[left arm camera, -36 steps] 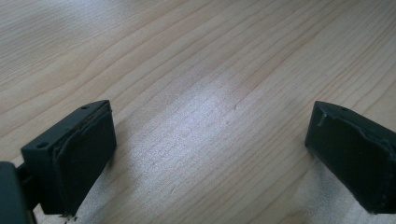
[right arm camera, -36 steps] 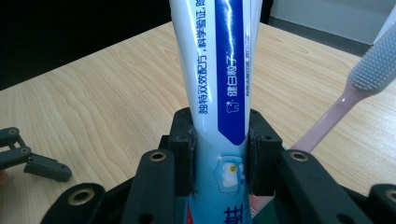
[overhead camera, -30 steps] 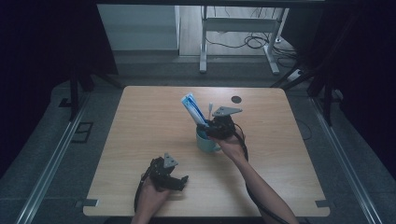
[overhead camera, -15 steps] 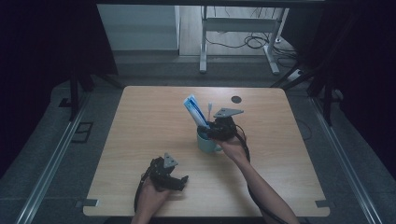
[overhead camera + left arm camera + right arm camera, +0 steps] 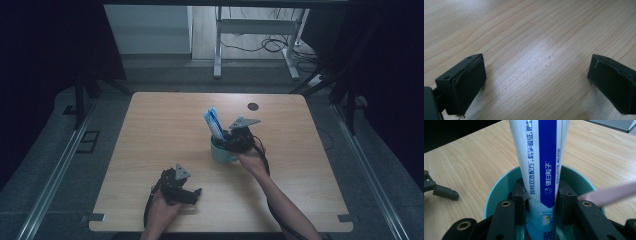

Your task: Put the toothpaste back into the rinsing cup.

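Jaws of the right gripper (image 5: 540,202) sit down inside the teal cup (image 5: 499,192), one pad on each flat side of the toothpaste tube (image 5: 541,157). They've just been easing apart with the tube between them; pads look at or barely off the tube skin, so I can't tell if there's real squeeze left. Reads like a let-go after dropping the tube into the cup.

Tube long axis: roughly upright, base down in the cup, top leaning away from the person and a little to the left in the high view (image 5: 214,121). So it lies straight ahead of and between the right jaws. A pale pink stick (image 5: 609,193) also leans on the cup rim, at the right of the right gripper view, near the jaw on that side.

Cup (image 5: 220,152) stands mid-table, right of centre. Right gripper (image 5: 235,141) is on it; left gripper (image 5: 192,195) is well apart, near the table's (image 5: 165,120) front edge, jaws spread wide over bare wood (image 5: 534,62), nothing in them.

Versus the earlier high views: tube, cup and both hands sit as they did; no visible shift.
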Tool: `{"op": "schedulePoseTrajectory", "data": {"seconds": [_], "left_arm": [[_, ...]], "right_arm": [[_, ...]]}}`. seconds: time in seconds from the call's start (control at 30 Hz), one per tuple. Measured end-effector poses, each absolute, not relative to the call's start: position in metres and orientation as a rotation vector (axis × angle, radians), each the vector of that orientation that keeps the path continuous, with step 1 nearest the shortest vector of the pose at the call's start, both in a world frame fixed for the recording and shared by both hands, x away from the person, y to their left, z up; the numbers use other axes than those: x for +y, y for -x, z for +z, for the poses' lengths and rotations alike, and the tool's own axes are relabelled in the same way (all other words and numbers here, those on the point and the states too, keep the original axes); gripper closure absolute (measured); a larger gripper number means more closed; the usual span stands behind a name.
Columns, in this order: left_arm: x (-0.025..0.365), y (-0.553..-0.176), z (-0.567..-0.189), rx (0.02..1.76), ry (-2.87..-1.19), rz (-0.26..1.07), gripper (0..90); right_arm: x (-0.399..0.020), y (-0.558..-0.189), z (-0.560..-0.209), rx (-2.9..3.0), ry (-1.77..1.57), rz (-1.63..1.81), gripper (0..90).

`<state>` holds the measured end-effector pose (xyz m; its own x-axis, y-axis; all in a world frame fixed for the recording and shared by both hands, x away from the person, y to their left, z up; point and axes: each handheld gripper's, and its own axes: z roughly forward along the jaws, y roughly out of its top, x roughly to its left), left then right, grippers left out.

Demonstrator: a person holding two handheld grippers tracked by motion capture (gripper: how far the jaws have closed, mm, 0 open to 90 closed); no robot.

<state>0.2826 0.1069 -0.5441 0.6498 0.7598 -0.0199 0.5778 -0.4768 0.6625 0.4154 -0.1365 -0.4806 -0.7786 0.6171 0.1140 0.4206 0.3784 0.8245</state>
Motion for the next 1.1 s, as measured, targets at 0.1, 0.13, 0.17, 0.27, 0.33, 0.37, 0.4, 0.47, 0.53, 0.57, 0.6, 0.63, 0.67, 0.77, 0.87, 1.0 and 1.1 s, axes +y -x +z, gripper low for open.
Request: {"op": "schedulePoseTrajectory", "data": {"seconds": [0.1, 0.13, 0.17, 0.27, 0.33, 0.37, 0.4, 0.47, 0.53, 0.57, 0.6, 0.63, 0.67, 0.77, 0.87, 1.0, 1.1], "left_arm": [[0.107, -0.283, -0.544, 1.034, -2.222, 0.366, 1.9], [0.107, -0.283, -0.544, 1.033, -2.223, 0.366, 1.9], [0.107, -0.283, -0.544, 1.033, -2.223, 0.366, 1.9], [0.107, -0.283, -0.544, 1.033, -2.222, 0.367, 1.9], [0.107, -0.283, -0.544, 1.033, -2.223, 0.366, 1.9], [0.107, -0.283, -0.544, 1.033, -2.225, 0.365, 1.9], [0.107, -0.283, -0.544, 1.033, -2.224, 0.365, 1.9], [0.107, -0.283, -0.544, 1.033, -2.224, 0.365, 1.9], [0.107, -0.283, -0.544, 1.033, -2.223, 0.367, 1.9], [0.107, -0.283, -0.544, 1.033, -2.223, 0.366, 1.9], [0.107, -0.283, -0.544, 1.033, -2.223, 0.366, 1.9], [0.107, -0.283, -0.544, 1.033, -2.223, 0.366, 1.9], [0.107, -0.283, -0.544, 1.034, -2.222, 0.367, 1.9], [0.107, -0.283, -0.544, 1.033, -2.223, 0.367, 1.9], [0.107, -0.283, -0.544, 1.033, -2.223, 0.366, 1.9], [0.107, -0.283, -0.544, 1.033, -2.223, 0.367, 1.9], [0.107, -0.283, -0.544, 1.033, -2.223, 0.366, 1.9]], "right_arm": [[-0.137, -0.416, -0.481, 2.427, -0.931, 1.358, 64.1], [-0.137, -0.416, -0.481, 2.428, -0.934, 1.360, 63.0], [-0.137, -0.416, -0.481, 2.428, -0.934, 1.360, 63.0], [-0.137, -0.415, -0.477, 2.420, -0.941, 1.373, 58.3], [-0.138, -0.415, -0.475, 2.416, -0.941, 1.384, 55.9], [-0.138, -0.415, -0.475, 2.416, -0.941, 1.384, 55.9], [-0.138, -0.415, -0.473, 2.424, -0.940, 1.386, 54.8], [-0.139, -0.415, -0.472, 2.432, -0.940, 1.384, 53.1], [-0.140, -0.414, -0.470, 2.427, -0.934, 1.391, 50.9], [-0.141, -0.414, -0.469, 2.430, -0.932, 1.399, 50.0], [-0.140, -0.413, -0.467, 2.436, -0.929, 1.402, 47.6], [-0.140, -0.413, -0.467, 2.436, -0.929, 1.402, 47.6], [-0.140, -0.412, -0.465, 2.442, -0.922, 1.392, 46.6], [-0.139, -0.410, -0.462, 2.449, -0.898, 1.371, 44.3], [-0.140, -0.409, -0.461, 2.448, -0.893, 1.373, 43.6], [-0.141, -0.406, -0.458, 2.450, -0.871, 1.368, 42.7], [-0.142, -0.403, -0.455, 2.452, -0.856, 1.369, 41.7]]}}
